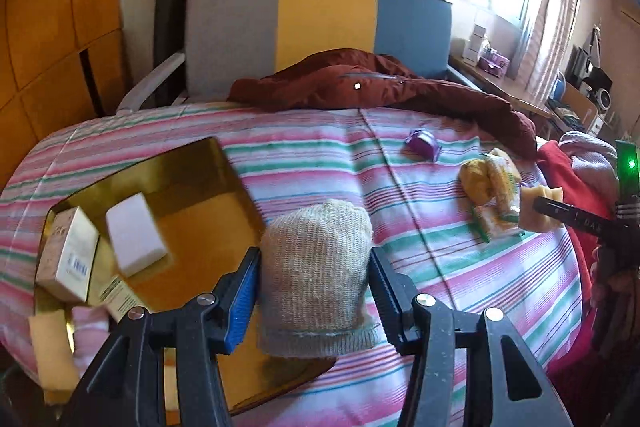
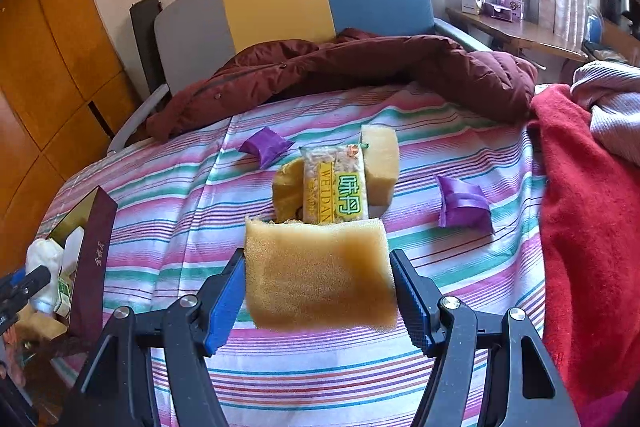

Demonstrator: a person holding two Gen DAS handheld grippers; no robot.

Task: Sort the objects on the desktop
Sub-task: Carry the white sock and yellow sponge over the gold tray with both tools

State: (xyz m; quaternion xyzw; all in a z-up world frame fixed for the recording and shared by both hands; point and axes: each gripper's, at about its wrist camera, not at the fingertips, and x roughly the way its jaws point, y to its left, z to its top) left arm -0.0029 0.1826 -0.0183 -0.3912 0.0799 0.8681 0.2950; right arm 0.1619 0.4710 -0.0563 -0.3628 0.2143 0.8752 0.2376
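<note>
My left claw (image 1: 314, 291) pinches a beige knitted sock (image 1: 316, 275) by the gold-lined box's (image 1: 192, 163) near edge; right claw (image 2: 318, 291) squeezes a yellow sponge (image 2: 320, 275). Soft stuff might slip out mid-swing.

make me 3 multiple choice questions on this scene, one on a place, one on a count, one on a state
1. Where does the snack packet lie?
A. on the striped bedspread, leaning on yellow sponges
B. inside the gold box
C. on the maroon jacket

2. How many purple sachets lie on the bedspread in the right wrist view?
A. one
B. two
C. four

3. What is the left gripper doing?
A. hanging open and empty
B. gripping a white box
C. gripping a grey knitted sock

Answers: 1 A, the packet rests among sponges on the stripes. 2 B, one sachet left of the packet, one to its right. 3 C, both pads press on the sock's sides.
</note>
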